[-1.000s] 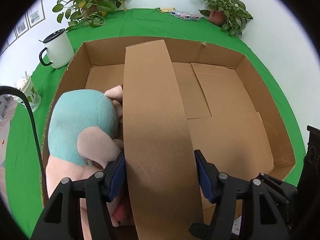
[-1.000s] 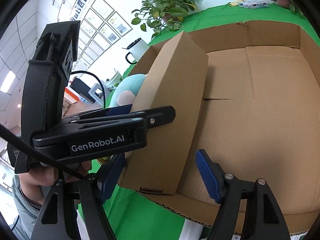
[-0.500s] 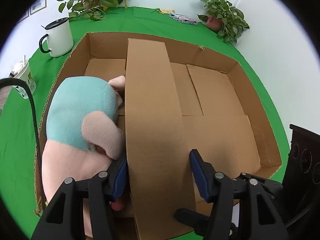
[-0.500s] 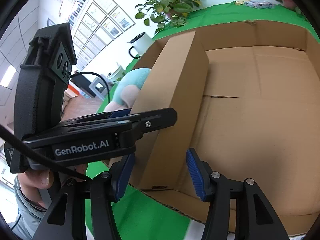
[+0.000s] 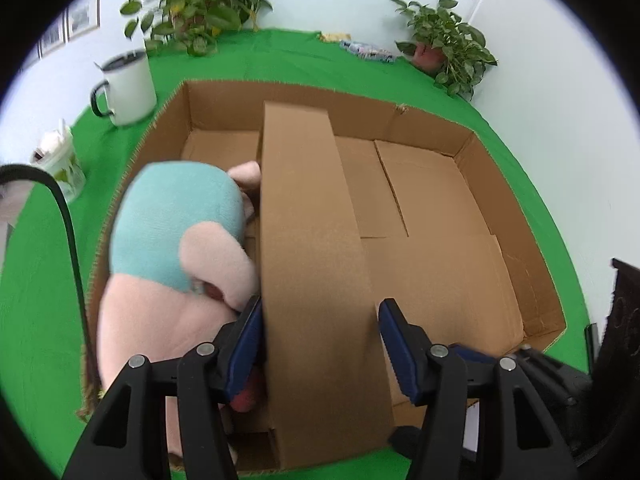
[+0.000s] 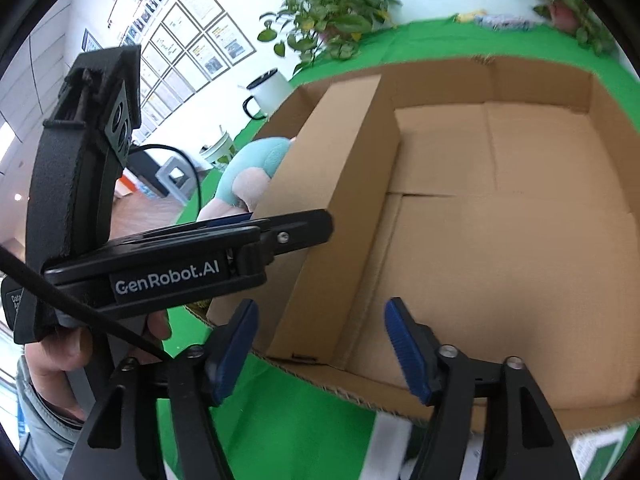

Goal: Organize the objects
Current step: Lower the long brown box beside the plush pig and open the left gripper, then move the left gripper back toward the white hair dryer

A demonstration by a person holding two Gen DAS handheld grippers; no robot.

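A long brown carton (image 5: 316,260) stands on edge inside a large open cardboard box (image 5: 516,216), running front to back. A pink and teal plush toy (image 5: 172,240) fills the box's left side against the carton. My left gripper (image 5: 320,344) straddles the carton's near end; its left pad touches the carton and a small gap shows at the right pad. My right gripper (image 6: 320,344) is open and empty, above the box's near rim, right of the carton (image 6: 336,208). The left gripper's body (image 6: 168,260) shows in the right wrist view.
The box sits on a green cloth (image 5: 40,300). A white mug (image 5: 128,84) and a paper cup (image 5: 60,160) stand left of it. Potted plants (image 5: 444,40) and a small packet (image 5: 368,50) are at the back edge. A white item (image 6: 592,444) lies at the box's near right.
My left gripper has risen and pulled back along the carton, with its right pad now slightly off the carton. The right gripper drew back a little. Carton and plush stay in place.
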